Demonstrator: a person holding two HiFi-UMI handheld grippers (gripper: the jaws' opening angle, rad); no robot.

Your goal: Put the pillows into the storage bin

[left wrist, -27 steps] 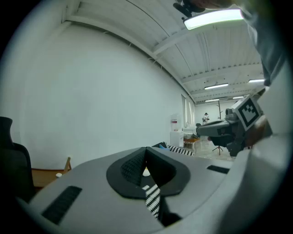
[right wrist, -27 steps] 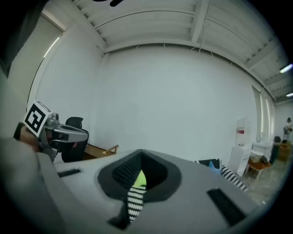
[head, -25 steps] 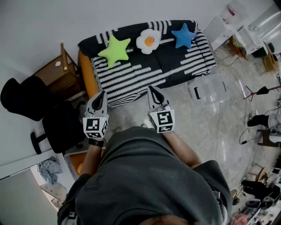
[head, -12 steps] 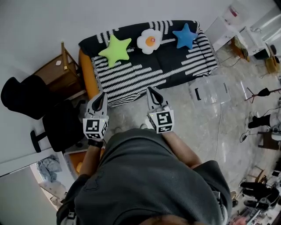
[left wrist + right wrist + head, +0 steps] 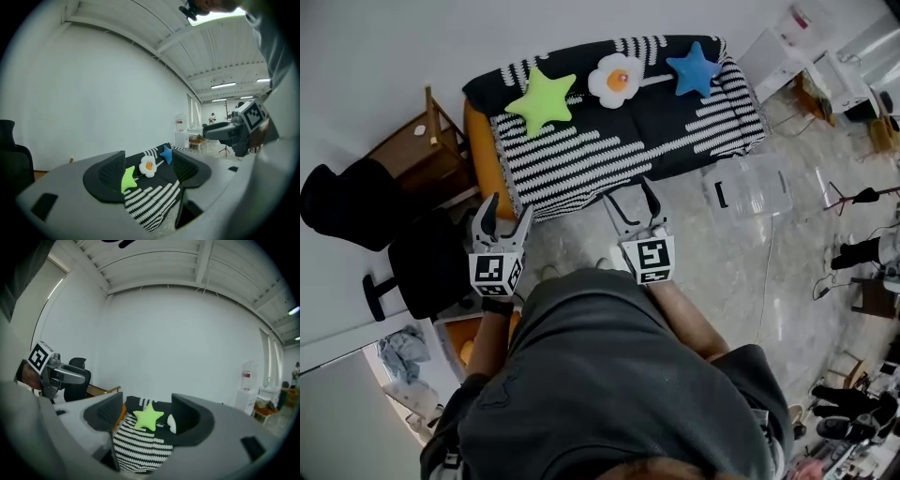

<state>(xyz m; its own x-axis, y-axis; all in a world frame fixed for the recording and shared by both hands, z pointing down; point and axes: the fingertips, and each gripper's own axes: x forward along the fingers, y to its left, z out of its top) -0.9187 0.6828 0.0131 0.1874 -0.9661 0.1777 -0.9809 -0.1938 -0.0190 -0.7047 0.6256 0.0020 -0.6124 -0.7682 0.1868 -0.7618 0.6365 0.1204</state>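
Note:
Three pillows lie along the back of a black-and-white striped sofa [image 5: 609, 150]: a green star pillow [image 5: 542, 100], a white egg-flower pillow [image 5: 615, 80] and a blue star pillow [image 5: 693, 70]. A clear storage bin [image 5: 748, 190] stands on the floor by the sofa's right end. My left gripper [image 5: 506, 216] and right gripper [image 5: 630, 201] hang in front of the sofa, short of it. Both have just been opening and stand open with nothing between the jaws. The left gripper view frames the green star [image 5: 127, 179], egg-flower [image 5: 148, 165] and blue star [image 5: 166, 154]. The right gripper view frames the green star [image 5: 148, 417].
A black office chair [image 5: 356, 202] and a wooden side table [image 5: 417, 150] stand left of the sofa. An orange box [image 5: 459, 342] sits on the floor near my left arm. White cabinets [image 5: 787, 52], stands and cables crowd the right side of the room.
Both grippers have gone from shut to open. The right gripper has shifted slightly toward the sofa. The pillows and the bin have not moved.

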